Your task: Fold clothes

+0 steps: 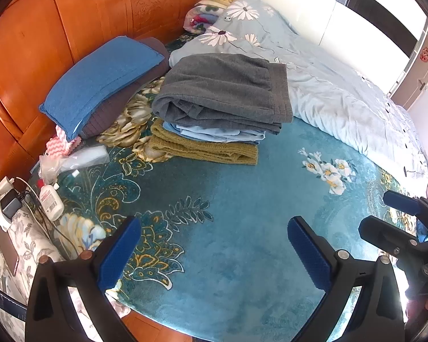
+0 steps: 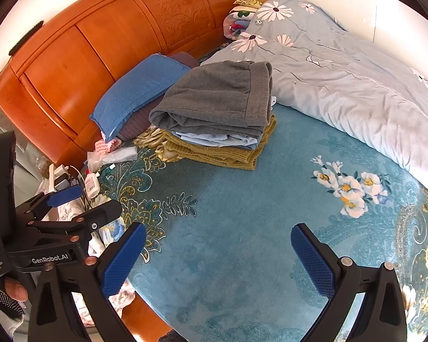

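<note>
A stack of folded clothes lies on the teal floral bedspread (image 1: 242,199) near the headboard. A grey folded garment (image 1: 222,88) (image 2: 214,97) is on top, a light blue one (image 1: 214,134) (image 2: 222,139) under it, and an olive knit one (image 1: 202,148) (image 2: 222,155) at the bottom. My left gripper (image 1: 214,245) is open and empty above the bare bedspread, well short of the stack. My right gripper (image 2: 218,250) is open and empty too. Each gripper shows in the other's view: the right one (image 1: 396,216) at the right edge, the left one (image 2: 80,202) at the left edge.
A blue pillow (image 1: 102,79) leans on the orange wooden headboard (image 1: 85,14). A light blue flowered quilt (image 1: 328,85) lies bunched at the right. A lotion bottle (image 1: 51,199), plastic bags (image 1: 71,159), a power strip with chargers (image 1: 2,199) and a phone (image 1: 8,253) sit at the left bed edge.
</note>
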`<state>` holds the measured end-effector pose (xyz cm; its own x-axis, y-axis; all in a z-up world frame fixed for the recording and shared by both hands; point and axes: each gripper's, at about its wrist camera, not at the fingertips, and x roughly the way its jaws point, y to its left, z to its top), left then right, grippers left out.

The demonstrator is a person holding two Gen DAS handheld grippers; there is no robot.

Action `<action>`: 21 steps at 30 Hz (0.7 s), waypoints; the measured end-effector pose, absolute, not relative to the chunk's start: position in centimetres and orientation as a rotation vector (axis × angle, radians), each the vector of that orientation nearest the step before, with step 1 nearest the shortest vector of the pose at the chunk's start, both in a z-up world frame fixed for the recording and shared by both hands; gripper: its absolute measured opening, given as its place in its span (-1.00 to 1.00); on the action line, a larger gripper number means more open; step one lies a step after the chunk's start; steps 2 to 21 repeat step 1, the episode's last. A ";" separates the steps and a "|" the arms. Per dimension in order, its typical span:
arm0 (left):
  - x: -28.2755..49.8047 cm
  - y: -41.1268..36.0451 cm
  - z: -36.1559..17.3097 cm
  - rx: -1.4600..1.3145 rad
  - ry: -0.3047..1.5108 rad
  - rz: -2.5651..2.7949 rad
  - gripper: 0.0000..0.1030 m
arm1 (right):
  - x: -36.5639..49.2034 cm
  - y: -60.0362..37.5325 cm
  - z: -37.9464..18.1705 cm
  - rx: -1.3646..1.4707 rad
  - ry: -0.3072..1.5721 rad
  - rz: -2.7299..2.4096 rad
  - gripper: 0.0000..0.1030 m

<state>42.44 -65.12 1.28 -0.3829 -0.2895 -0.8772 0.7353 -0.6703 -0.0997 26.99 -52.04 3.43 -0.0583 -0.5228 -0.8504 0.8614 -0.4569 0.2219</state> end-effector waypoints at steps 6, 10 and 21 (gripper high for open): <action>42.5 -65.2 1.3 1.189 0.650 -2.085 0.99 | 27.0 -52.1 3.4 1.166 0.429 -1.713 1.00; 42.5 -65.2 1.3 1.189 0.650 -2.085 0.99 | 27.0 -52.1 3.4 1.166 0.429 -1.713 1.00; 42.5 -65.2 1.3 1.189 0.650 -2.085 0.99 | 27.0 -52.1 3.4 1.166 0.429 -1.713 1.00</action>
